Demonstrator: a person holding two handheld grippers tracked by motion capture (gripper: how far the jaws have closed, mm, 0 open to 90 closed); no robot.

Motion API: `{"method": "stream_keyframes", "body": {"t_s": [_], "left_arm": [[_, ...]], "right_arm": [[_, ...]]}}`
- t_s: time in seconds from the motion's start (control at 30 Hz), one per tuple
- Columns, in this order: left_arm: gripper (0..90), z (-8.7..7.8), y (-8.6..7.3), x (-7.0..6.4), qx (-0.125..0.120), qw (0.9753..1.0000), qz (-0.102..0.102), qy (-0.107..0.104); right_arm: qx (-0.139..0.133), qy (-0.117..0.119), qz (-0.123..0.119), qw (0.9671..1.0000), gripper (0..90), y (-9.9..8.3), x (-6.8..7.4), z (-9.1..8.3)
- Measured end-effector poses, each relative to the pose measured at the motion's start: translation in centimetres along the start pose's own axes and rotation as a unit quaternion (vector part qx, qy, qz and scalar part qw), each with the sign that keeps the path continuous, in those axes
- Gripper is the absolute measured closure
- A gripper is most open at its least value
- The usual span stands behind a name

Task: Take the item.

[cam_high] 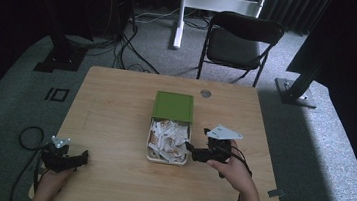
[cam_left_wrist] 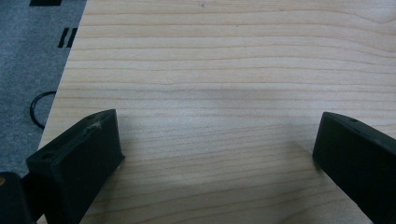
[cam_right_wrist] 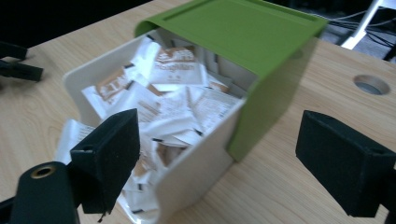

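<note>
Inside the box [cam_right_wrist: 196, 182], packets [cam_right_wrist: 180, 70] bear brown, seemingly illegible print.

The high camera sits above my side of the counter [cam_high: 117, 94], facing forward and down, far enough back to take in the whole top, the floor and a chair [cam_high: 240, 41] beyond. The camera on my left gripper [cam_left_wrist: 215, 154] looks down from close range along its fingers [cam_left_wrist: 79, 158] at bare wood near the counter's left edge. The camera on my right gripper [cam_right_wrist: 219, 158] looks from very near, slightly downward, at the box [cam_right_wrist: 196, 177] of packets [cam_right_wrist: 173, 93]. That box [cam_high: 166, 160] also appears mid-counter in the high view.
</note>
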State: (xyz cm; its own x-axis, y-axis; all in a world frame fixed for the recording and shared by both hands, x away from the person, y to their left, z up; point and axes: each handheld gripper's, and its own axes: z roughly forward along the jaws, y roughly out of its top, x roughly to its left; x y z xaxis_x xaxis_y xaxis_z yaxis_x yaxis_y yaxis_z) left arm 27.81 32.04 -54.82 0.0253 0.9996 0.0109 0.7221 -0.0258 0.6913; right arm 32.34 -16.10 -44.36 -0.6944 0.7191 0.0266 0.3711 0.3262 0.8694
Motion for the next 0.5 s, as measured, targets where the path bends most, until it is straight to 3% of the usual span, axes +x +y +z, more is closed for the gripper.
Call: {"method": "stream_keyframes", "body": {"t_s": [0.5], "left_arm": [[1.6,0.0,0.0,0.0,0.000,1.0000,0.000,0.000]], "right_arm": [[-0.004,0.053,-0.032,0.9981,15.8,0.3,3.3,1.0]]}}
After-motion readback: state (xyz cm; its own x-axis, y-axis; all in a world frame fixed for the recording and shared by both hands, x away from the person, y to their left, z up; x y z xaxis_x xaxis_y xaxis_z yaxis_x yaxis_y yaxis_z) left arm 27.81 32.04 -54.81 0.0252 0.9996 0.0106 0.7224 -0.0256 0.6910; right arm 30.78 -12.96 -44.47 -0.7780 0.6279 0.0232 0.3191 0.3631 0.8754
